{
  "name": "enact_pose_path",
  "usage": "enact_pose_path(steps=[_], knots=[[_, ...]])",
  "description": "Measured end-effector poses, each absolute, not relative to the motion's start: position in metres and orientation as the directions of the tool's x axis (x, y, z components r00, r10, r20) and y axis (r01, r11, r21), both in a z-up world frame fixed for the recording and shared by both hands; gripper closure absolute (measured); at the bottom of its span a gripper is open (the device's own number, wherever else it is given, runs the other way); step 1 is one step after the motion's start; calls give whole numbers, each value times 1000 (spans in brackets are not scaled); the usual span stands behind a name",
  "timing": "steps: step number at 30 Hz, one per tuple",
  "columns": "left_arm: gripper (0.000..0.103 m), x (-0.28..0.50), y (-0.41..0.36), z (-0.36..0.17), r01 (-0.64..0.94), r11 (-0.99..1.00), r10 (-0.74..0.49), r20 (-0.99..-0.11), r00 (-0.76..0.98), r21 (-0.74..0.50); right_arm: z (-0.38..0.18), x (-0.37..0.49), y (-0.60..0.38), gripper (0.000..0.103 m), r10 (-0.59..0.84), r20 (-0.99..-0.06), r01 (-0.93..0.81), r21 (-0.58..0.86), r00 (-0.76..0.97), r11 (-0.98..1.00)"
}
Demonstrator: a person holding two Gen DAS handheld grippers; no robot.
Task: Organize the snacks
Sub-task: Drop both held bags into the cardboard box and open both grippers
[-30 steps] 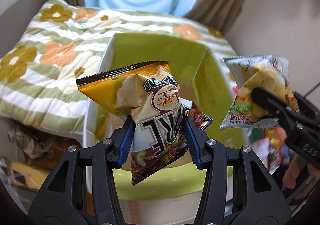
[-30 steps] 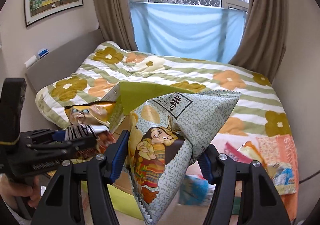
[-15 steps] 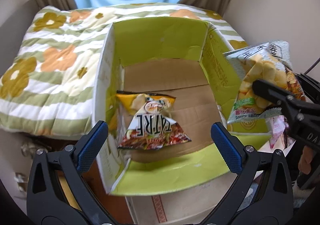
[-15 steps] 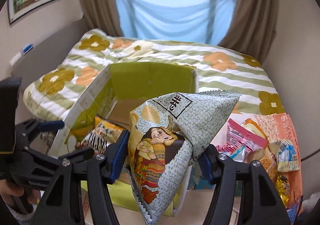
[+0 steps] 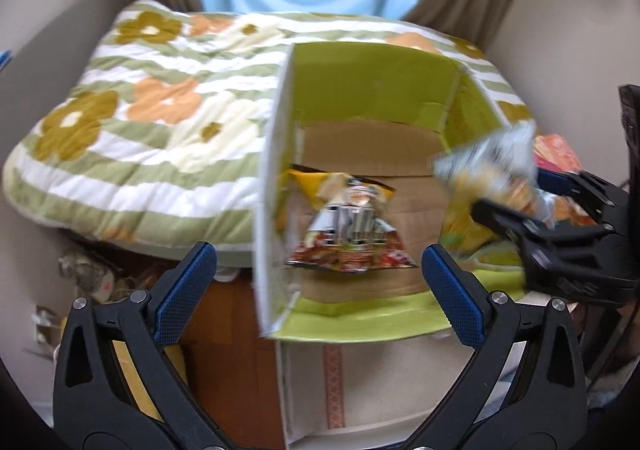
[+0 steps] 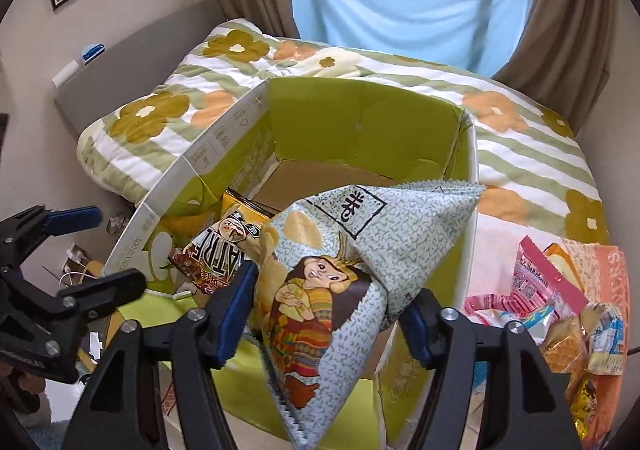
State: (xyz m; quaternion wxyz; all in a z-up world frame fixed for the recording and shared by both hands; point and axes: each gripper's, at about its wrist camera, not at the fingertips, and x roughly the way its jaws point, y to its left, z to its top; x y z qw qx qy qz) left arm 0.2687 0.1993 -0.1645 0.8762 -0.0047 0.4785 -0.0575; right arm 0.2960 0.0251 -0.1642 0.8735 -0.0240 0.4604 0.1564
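Observation:
An open cardboard box with green flaps (image 5: 372,82) (image 6: 360,118) stands against the bed. A yellow-and-brown chip bag (image 5: 348,226) (image 6: 218,246) lies on the box floor at its left side. My left gripper (image 5: 316,282) is open and empty, pulled back near the box's front left. My right gripper (image 6: 332,310) is shut on a pale green snack bag with a cartoon figure (image 6: 340,266), held over the box's right side; it shows blurred in the left wrist view (image 5: 492,170).
A pile of several loose snack packets (image 6: 560,314) lies right of the box. The bed with a flowered quilt (image 5: 152,122) runs behind and left. Wooden floor with clutter (image 5: 100,270) lies at lower left. Curtains and a window stand behind.
My left gripper opened and dropped the yellow-and-brown chip bag into the box, then drew back to the left. My right gripper carried the pale green bag forward over the box.

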Motion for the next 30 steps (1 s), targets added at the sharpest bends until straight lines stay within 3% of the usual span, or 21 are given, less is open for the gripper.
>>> enact_pose_path(steps=[2, 16, 30], knots=[[1, 266, 203, -166, 93, 993, -113, -835, 538, -74, -166, 293, 22, 0, 281, -803, -288, 143, 526, 947], [1, 255, 200, -153, 158, 982, -178, -806, 565, -106, -150, 264, 27, 0, 265, -765, -271, 122, 587, 955], [1, 241, 146, -143, 405, 900, -376, -764, 524, -165, -114, 200, -31, 0, 70, -734, 7, 101, 675, 995]])
